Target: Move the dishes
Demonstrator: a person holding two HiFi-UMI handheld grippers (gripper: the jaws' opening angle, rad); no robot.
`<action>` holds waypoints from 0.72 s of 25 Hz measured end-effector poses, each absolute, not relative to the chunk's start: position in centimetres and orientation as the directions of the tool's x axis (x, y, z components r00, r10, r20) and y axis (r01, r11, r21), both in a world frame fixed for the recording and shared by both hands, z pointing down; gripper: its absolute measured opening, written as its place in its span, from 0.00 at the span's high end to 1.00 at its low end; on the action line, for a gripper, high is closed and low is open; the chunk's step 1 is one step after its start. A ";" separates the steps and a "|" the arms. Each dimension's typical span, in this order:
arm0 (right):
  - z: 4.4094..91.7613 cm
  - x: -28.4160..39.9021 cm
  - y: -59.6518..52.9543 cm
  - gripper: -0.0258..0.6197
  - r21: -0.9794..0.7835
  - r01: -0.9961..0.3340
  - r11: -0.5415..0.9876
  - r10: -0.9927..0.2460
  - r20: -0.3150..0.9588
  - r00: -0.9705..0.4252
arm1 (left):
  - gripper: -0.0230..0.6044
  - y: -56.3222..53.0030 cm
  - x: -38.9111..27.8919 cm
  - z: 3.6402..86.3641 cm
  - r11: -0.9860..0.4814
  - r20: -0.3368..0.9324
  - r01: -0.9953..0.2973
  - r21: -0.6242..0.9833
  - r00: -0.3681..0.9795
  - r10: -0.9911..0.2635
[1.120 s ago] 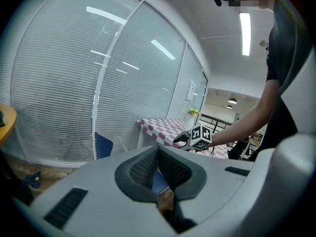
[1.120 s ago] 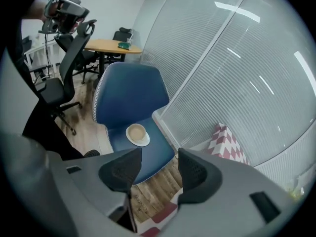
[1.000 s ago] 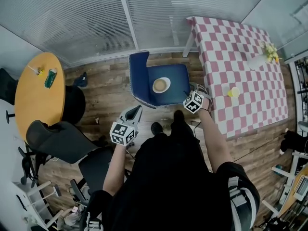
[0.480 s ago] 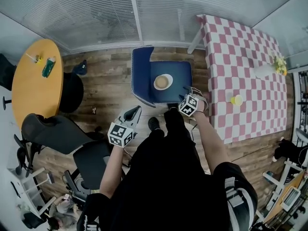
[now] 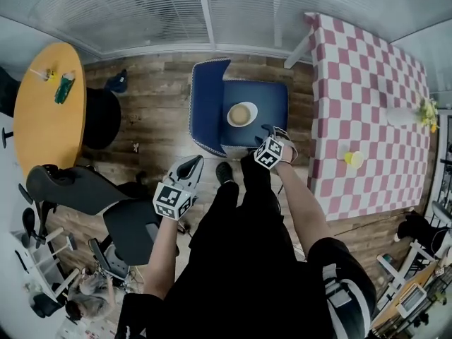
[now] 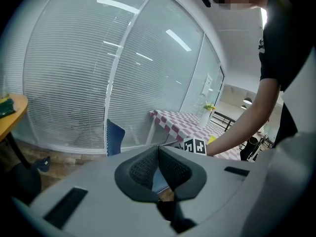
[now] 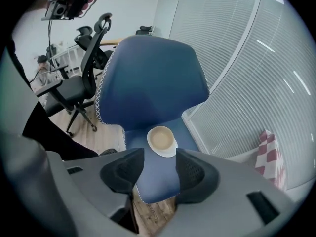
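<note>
dish (image 7: 162, 141) at 12: glossy, ceramic-looking | chair (image 7: 153, 83): matt cloth | floor (image 5: 152, 126): wood planks | my pads (image 7: 123, 169): matt dimpled rubber

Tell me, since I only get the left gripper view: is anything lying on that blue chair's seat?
Observer: Yes, a white dish, tan inside, sits on the blue chair.
Operator: Is the other gripper holding it?
Observer: No. The right gripper is open with nothing between its jaws, which have just been closing a little. The dish lies beyond them.
Operator: What else is nearby?
Observer: Some black office chairs, at the head view's left.
</note>
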State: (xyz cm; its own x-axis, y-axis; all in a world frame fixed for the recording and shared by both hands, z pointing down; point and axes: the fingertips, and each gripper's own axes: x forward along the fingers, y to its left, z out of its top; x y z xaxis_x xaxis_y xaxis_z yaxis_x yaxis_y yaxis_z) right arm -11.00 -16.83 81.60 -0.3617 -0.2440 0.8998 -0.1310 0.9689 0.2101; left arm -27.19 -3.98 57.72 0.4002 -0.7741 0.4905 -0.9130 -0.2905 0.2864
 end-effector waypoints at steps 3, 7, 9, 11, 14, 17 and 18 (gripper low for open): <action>83.6 -11.1 -18.2 0.63 0.196 -0.160 0.967 -0.242 0.902 -0.358 | 0.93 -5.0 -27.3 59.2 -0.264 0.505 -0.919 0.294 0.384 -0.773; 86.6 -11.0 -19.4 0.62 0.185 -0.152 0.971 -0.227 0.912 -0.341 | 0.93 -6.6 -27.5 61.1 -0.234 0.518 -0.921 0.313 0.372 -0.770; 87.9 -11.2 -19.6 0.62 0.182 -0.123 0.975 -0.214 0.917 -0.337 | 0.93 -7.4 -27.3 61.7 -0.233 0.520 -0.918 0.320 0.376 -0.767; 89.3 -11.5 -19.6 0.62 0.176 -0.093 0.980 -0.198 0.922 -0.334 | 0.93 -7.9 -27.1 62.5 -0.231 0.525 -0.916 0.327 0.379 -0.762; 91.7 -12.4 -19.6 0.62 0.167 -0.054 0.985 -0.175 0.927 -0.332 | 0.93 -8.3 -27.3 63.8 -0.222 0.532 -0.916 0.333 0.377 -0.758; 94.2 -13.4 -19.3 0.62 0.156 -0.014 0.988 -0.151 0.931 -0.331 | 0.93 -8.2 -27.6 65.3 -0.199 0.542 -0.921 0.335 0.361 -0.759; 95.0 -13.7 -19.3 0.62 0.154 0.000 0.988 -0.145 0.933 -0.329 | 0.93 -8.2 -27.7 65.8 -0.189 0.543 -0.922 0.339 0.356 -0.761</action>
State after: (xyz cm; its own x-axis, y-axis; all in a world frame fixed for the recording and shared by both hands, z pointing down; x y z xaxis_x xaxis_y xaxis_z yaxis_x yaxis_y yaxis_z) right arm -13.69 -19.25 94.97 -0.3292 -0.1453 0.9330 -0.0004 0.9881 0.1537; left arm -27.75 -8.20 65.78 0.3555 -0.7609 0.5428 -0.9216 -0.1887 0.3391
